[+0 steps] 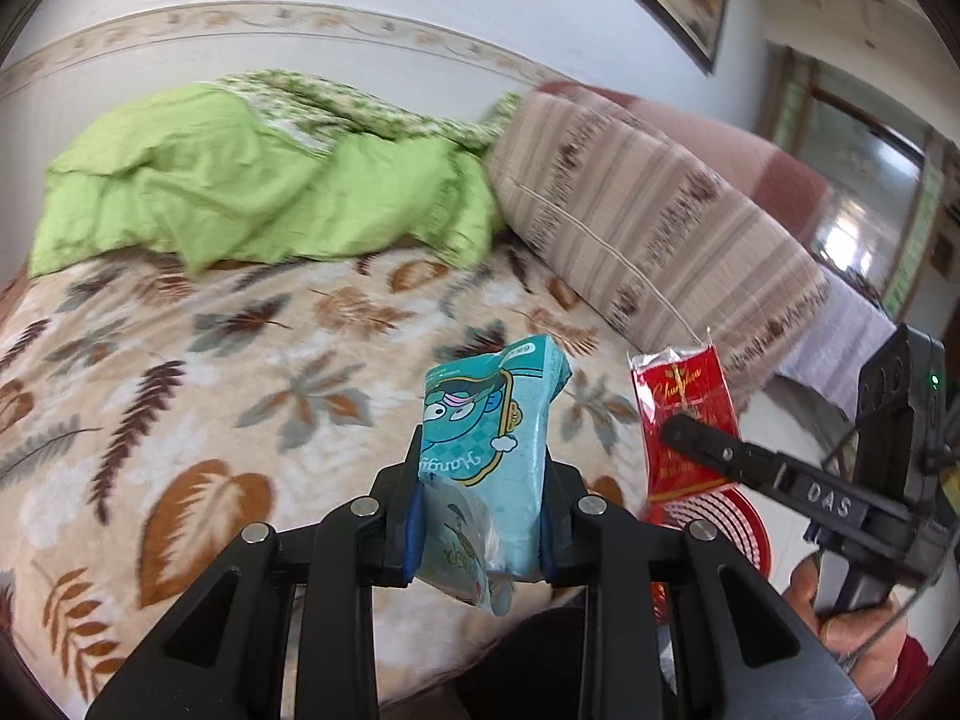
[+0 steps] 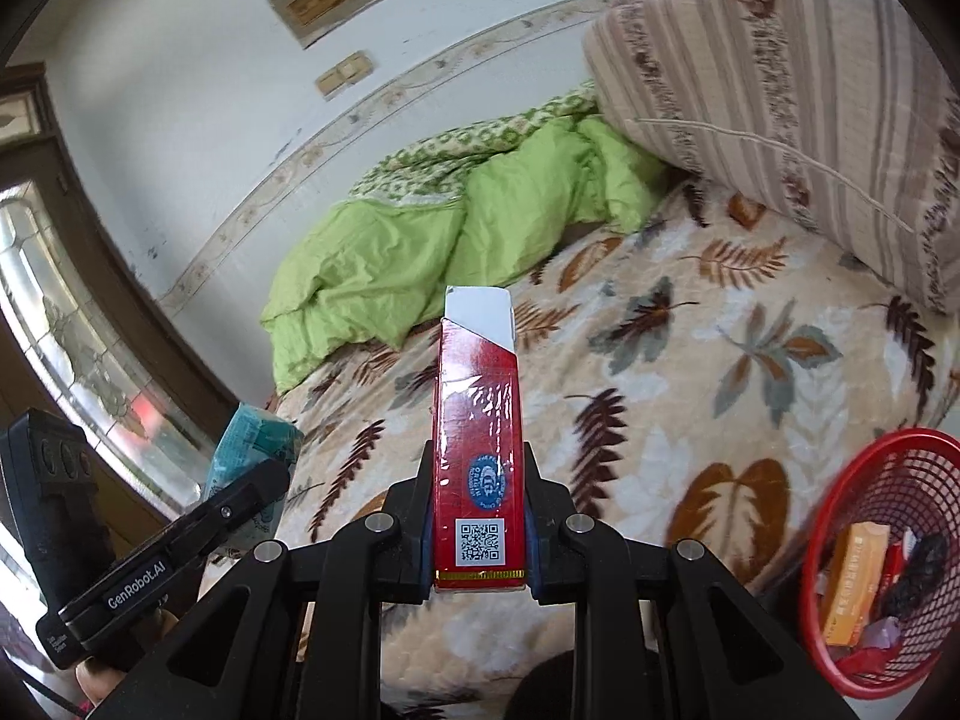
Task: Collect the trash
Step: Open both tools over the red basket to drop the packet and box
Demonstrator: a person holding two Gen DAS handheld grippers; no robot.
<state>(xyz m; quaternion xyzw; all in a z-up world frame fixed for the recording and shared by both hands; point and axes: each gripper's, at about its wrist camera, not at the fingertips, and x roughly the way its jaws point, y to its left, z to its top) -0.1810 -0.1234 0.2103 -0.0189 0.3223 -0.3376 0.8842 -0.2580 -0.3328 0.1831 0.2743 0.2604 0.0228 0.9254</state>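
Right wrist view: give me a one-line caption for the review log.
Right gripper clamps a red carton above the leaf-print bed, with the red mesh basket of trash at right.

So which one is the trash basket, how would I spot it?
Find the bed with the leaf-patterned blanket. At its near edge, to the right of the right tongs gripping a red box, stands the round red plastic mesh basket. It alone is see-through netting, with an orange packet inside.
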